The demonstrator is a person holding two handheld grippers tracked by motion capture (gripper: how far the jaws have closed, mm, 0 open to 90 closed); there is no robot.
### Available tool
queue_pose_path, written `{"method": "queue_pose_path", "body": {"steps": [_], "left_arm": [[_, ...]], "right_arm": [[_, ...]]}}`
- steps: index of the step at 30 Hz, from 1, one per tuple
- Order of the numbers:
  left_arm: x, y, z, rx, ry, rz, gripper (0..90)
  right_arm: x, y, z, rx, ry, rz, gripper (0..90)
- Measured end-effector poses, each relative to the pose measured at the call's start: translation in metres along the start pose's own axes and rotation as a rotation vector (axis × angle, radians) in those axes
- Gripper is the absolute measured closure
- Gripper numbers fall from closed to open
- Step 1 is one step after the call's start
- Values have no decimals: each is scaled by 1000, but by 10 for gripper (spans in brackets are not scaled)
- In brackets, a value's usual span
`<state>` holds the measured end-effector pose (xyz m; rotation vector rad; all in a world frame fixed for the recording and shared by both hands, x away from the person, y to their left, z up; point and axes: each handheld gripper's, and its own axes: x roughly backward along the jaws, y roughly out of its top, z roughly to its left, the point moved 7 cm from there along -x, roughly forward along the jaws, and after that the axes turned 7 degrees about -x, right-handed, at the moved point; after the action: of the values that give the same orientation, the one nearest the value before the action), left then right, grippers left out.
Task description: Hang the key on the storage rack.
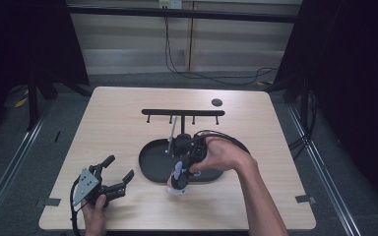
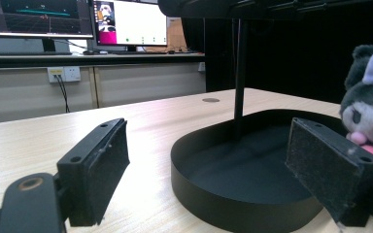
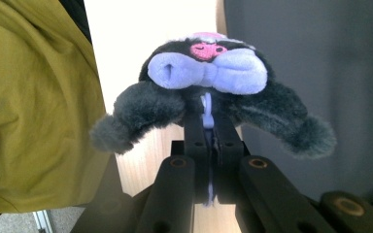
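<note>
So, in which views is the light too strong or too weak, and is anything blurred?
High view: dim, dark at both sides, the light wooden table evenly lit. Left gripper view: the black oval tray is sharp, the monitors behind glare a little. Right gripper view: the table strip is washed out white; the black and lilac plush toy is sharp, the olive cloth soft.

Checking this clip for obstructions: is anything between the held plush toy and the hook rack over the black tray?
Nothing visible. The right gripper grips the plush toy by its loop at the tray front edge; the hook rack stands behind, its hooks bare.
</note>
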<state>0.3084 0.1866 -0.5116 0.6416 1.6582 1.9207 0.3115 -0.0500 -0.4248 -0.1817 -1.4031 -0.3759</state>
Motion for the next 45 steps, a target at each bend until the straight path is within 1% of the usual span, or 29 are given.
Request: {"method": "queue_pose_path", "body": {"steps": [6,8,9,10,11,12,15,17,18,19,20,21,22,24,27,28,29,30,31,32,33,34,35,37,38,39,43,44,45], "left_arm": [[0,0,0,0,0,0,153],[0,0,0,8,7,-1,153],[0,0,0,4,1,-1,153],[0,0,-1,14,6,-2,153],[0,0,0,2,0,0,153],[0,0,0,11,8,-1,152],[0,0,0,2,0,-1,153],[0,0,-1,14,9,-2,153],[0,0,0,3,0,-1,153],[0,0,0,2,0,-1,152],[0,0,0,13,8,-1,152],[0,0,0,2,0,-1,152],[0,0,-1,23,11,-1,152],[0,0,-1,14,7,-1,151],[0,0,0,7,-2,-3,150],[0,0,-1,14,4,-3,150],[0,0,-1,10,-4,-3,151],[0,0,0,12,8,0,151],[0,0,-1,19,8,-3,151],[0,0,0,5,-5,-1,151],[0,0,0,4,-4,-1,151],[0,0,0,2,-6,-2,150],[0,0,0,17,11,-2,151],[0,0,-1,17,5,-3,151],[0,0,0,16,11,-2,151],[0,0,-1,19,8,-3,151],[0,0,0,16,11,-3,151],[0,0,-1,13,1,-2,151],[0,0,0,15,5,-2,151]], "right_arm": [[10,4,-3,3,0,-3,873],[14,6,-4,9,-2,-2,873],[15,7,-5,3,-4,-9,873],[16,8,-5,2,-3,-5,873],[17,8,-6,4,-2,-1,873],[17,9,-7,6,-8,-6,872],[21,11,-10,15,-11,-6,873],[24,13,-12,12,-11,-8,873],[26,13,-13,9,-12,-4,873],[26,14,-15,12,-15,-15,873],[28,15,-16,12,-17,-2,873],[29,16,-16,8,-18,-4,873],[30,16,-18,12,-22,-1,873],[33,18,-20,9,-19,-1,873],[35,21,-23,13,-30,4,873],[36,22,-24,9,-40,8,873],[36,23,-25,13,-40,8,873],[38,23,-25,8,-41,18,872],[39,24,-27,12,-55,10,873],[41,25,-29,6,-56,12,873],[42,26,-29,4,-55,7,873],[45,27,-31,2,-67,6,872],[47,27,-32,0,-61,11,873],[49,29,-34,0,-66,2,873],[51,30,-35,-4,-60,13,872],[51,31,-36,2,-64,11,872],[57,36,-41,3,-73,47,873],[57,37,-43,-2,-73,47,873],[59,38,-45,1,-83,54,872]]}}
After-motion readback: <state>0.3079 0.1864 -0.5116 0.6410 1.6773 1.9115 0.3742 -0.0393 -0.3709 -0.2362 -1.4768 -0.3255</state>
